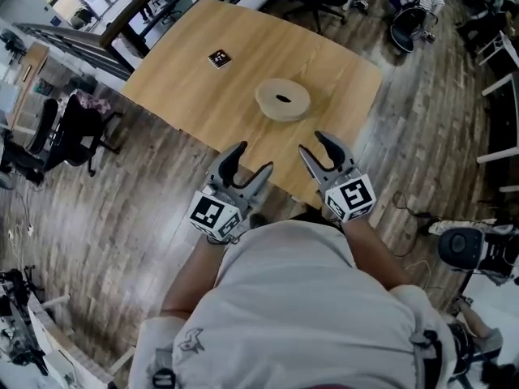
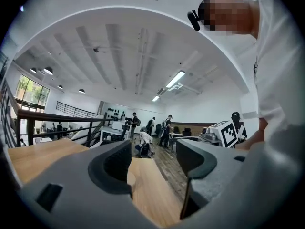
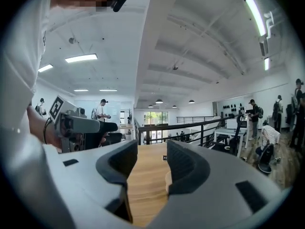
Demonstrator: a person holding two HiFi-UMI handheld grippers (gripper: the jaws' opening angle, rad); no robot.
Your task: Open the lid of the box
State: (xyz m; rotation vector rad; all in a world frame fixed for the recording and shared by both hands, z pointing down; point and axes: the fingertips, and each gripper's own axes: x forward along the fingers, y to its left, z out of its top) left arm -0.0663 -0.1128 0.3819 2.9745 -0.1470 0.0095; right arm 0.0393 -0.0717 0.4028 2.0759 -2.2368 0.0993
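- Head view: left gripper with jaws wide apart, nothing between, held over the near edge of the tabletop.
- Right gripper also spread, empty, just beside the left one at the same near edge. Both aimed roughly toward the box.
- Left gripper view: only bare wood and floor between the open jaws of the left gripper. Marker cube of the other gripper off to the right.
- Right gripper view: right gripper open, with a sliver of the box peeking past the inner side of one jaw, well ahead and not touched.
- Box: round, pale, low, around the middle of the tabletop, a bit toward the near edge. Lid on, flat, dark slot in its centre. Apart from both grippers.
- Reason, judged: jaws pre-opened and held level for an approach. Central spot puts the box within reach of either hand. Probably one gripper to steady the base, the other to lift the lid by its rim.
- Task not begun, lid closed.
- Marker card flat toward the far left edge, well apart from the box. Likely a tracking reference, not part of the job.
- Counts: two grippers, one box, one lid, one marker card, one tabletop.
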